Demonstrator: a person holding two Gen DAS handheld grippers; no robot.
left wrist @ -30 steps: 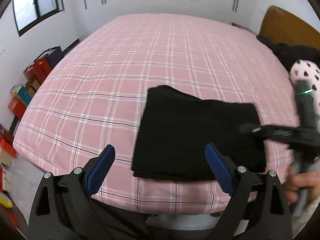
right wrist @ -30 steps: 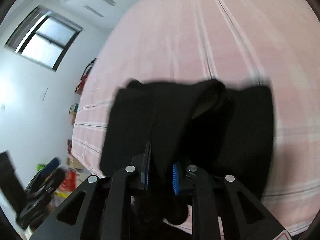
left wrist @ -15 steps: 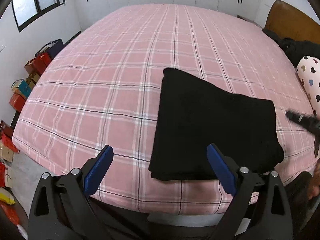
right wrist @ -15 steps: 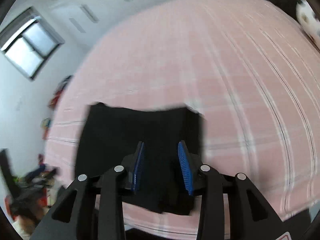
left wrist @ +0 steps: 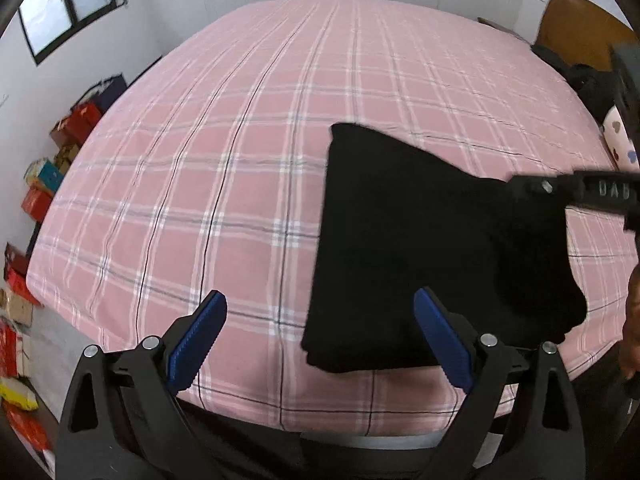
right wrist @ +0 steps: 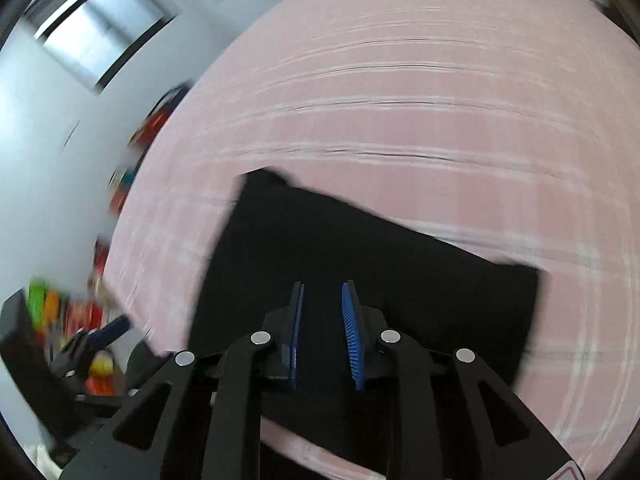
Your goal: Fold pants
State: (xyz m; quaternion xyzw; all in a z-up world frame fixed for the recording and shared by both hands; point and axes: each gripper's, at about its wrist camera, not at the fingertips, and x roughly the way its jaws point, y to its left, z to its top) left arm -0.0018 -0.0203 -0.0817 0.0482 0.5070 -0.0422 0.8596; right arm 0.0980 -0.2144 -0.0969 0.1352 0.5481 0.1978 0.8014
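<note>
**Q:** How are the two grippers posed?

**A:** The left gripper (left wrist: 320, 336) points steeply down at the near edge of the bed (left wrist: 240, 160), its blue pads spread wide with nothing between them; one pad stands over bare plaid sheet, the other over the near edge of the pants (left wrist: 432, 248). The right gripper (right wrist: 323, 332) also tilts down, above the black cloth. Its jaws have just been closing and now stand narrow, a slim gap left between the pads, with no cloth pinched in it.

**Q:** Where do the pants lie?

**A:** Folded into a flat black block on the pink plaid sheet, near the bed's front edge and towards its right side.

**Q:** What does each view add?

**A:** The left wrist view is sharp: it shows the right gripper's black body entering from the right edge over the pants, a hand (left wrist: 632, 320) at the right margin, a wooden headboard (left wrist: 580, 28), a heart-print pillow (left wrist: 618, 140), and stacked boxes (left wrist: 48, 168) on the floor. The right wrist view is motion-blurred; it shows the pants (right wrist: 360, 264) whole beneath its pads and the left gripper's blue tip at lower left.
</note>
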